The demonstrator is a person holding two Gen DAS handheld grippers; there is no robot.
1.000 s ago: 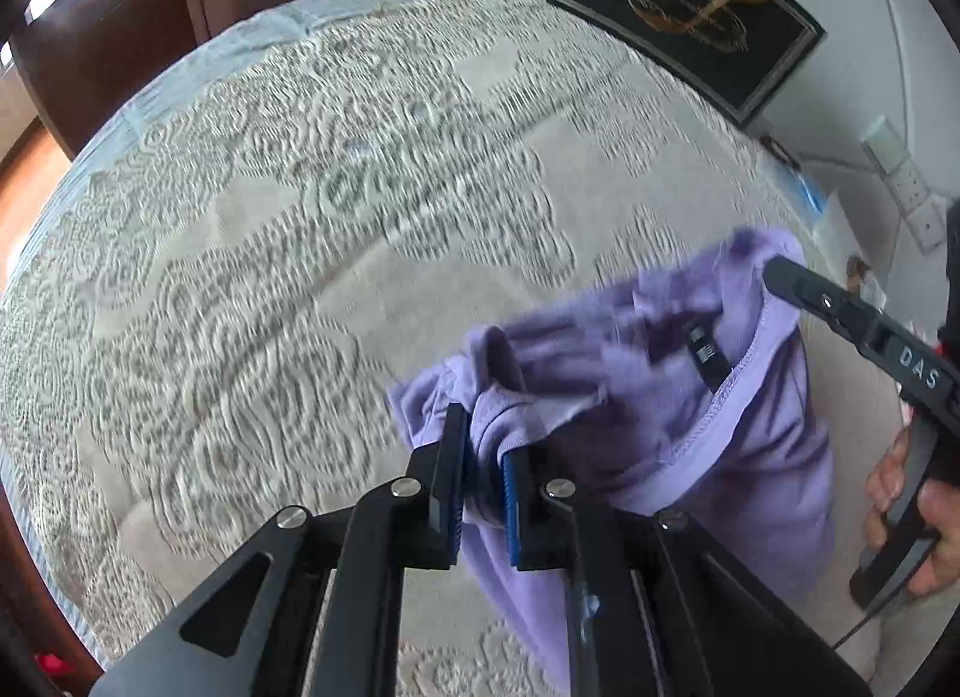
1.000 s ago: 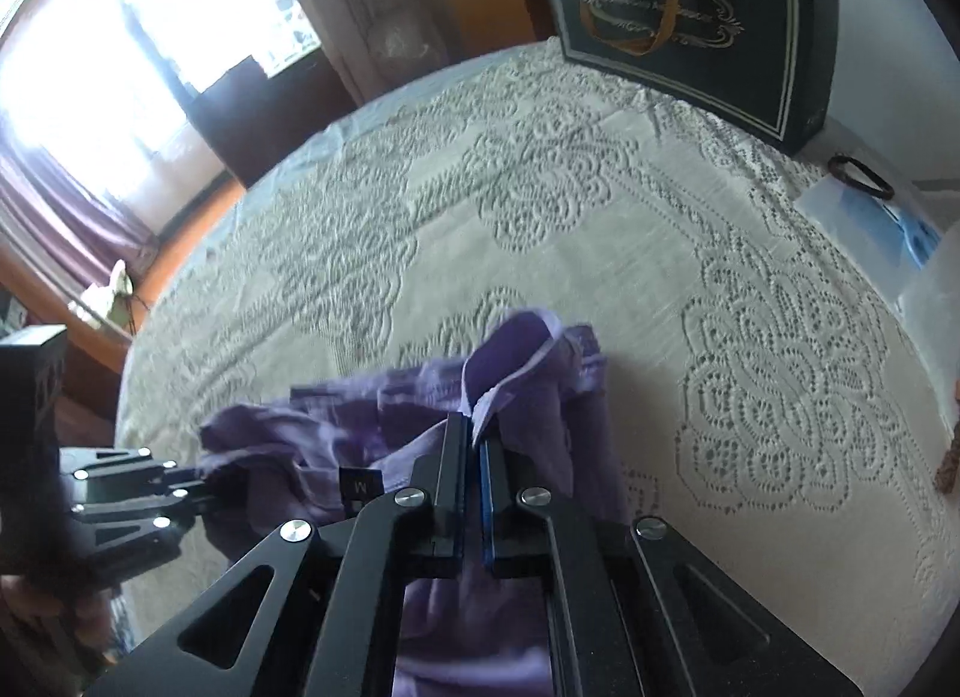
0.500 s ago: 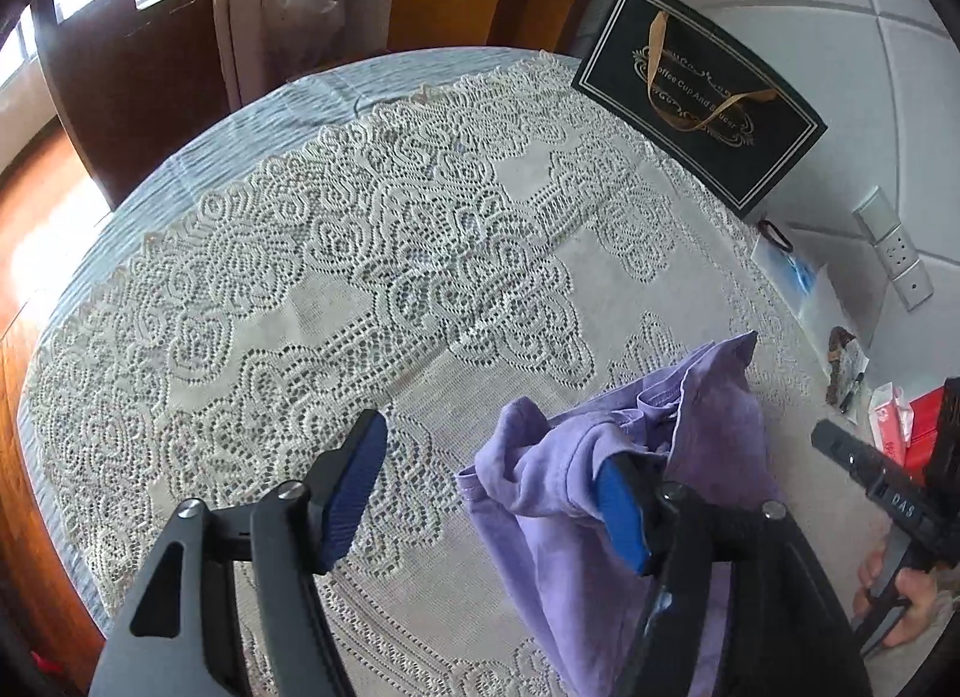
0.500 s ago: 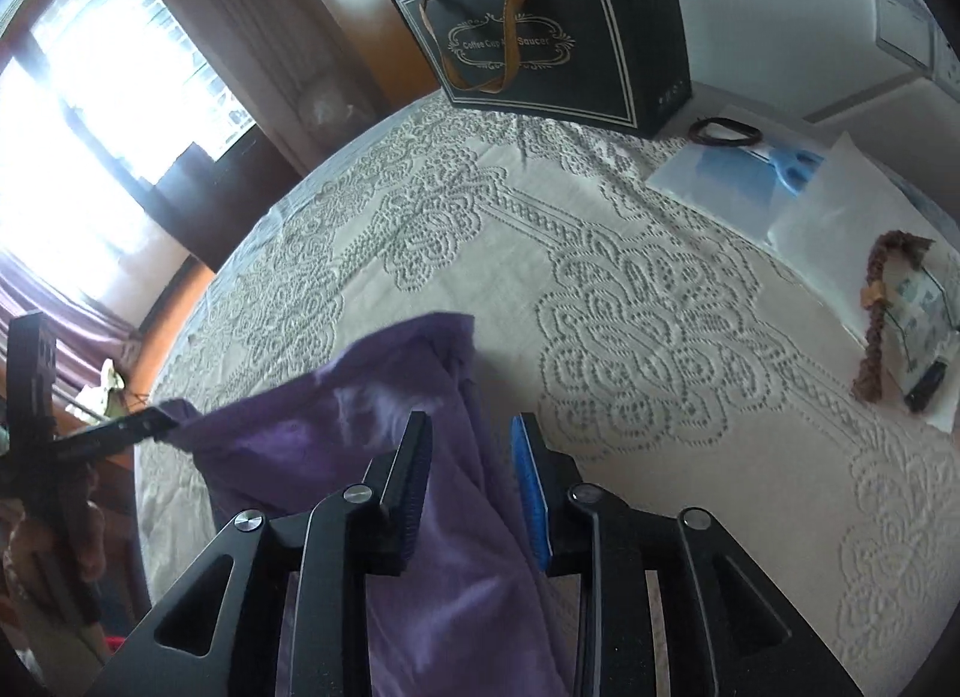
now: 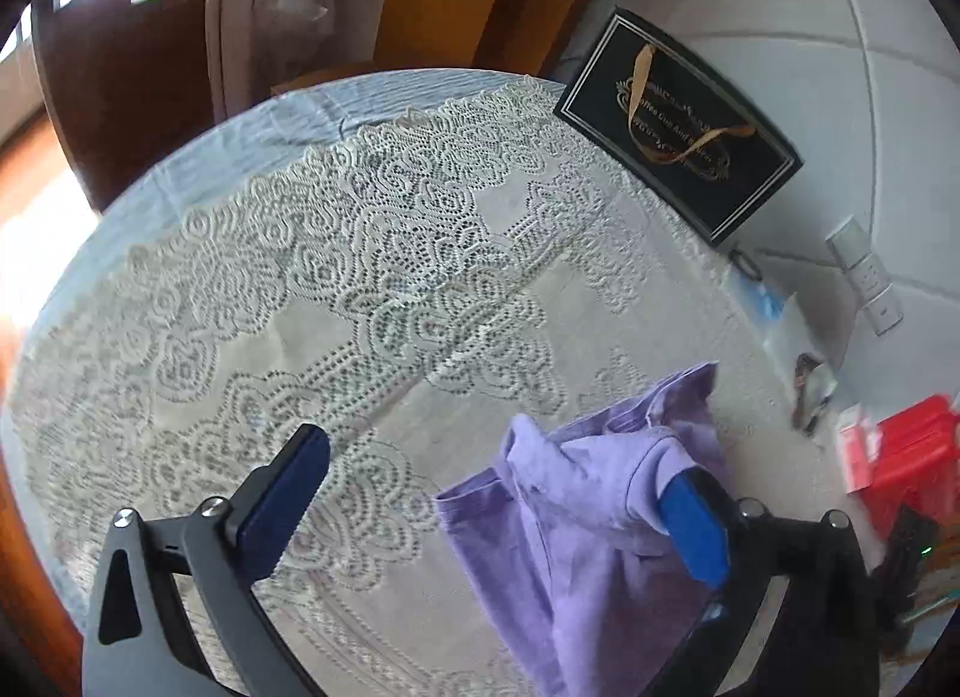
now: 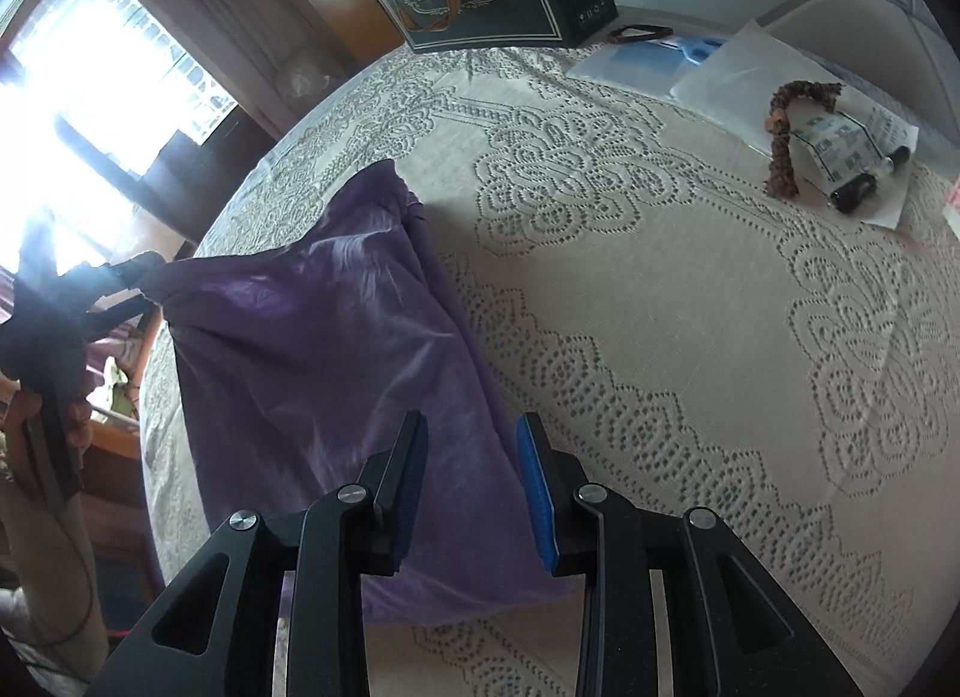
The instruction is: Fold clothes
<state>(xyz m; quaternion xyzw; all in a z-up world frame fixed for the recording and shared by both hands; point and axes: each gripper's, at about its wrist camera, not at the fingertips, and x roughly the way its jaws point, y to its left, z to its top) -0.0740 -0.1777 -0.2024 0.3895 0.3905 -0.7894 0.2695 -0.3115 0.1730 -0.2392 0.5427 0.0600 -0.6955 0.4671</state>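
Lace tablecloth point(image 6: 690, 307) carries the purple garment point(image 6: 312, 349); both hand-held grippers, left point(image 5: 498, 511) and right point(image 6: 474, 493), hover spread.

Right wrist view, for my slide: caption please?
Open right gripper above a purple garment on the lace tablecloth.

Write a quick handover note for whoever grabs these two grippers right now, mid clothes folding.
Left gripper: open wide; a bunched edge of the purple garment drapes over one finger's pad, unclamped.
Right gripper: open, poised over the garment's near part, gripping nothing.
Garment: on the lace tablecloth, one corner lifted toward the left gripper.
Done: no neat fold shows.
Left: free the fabric, lay it flat, fold.
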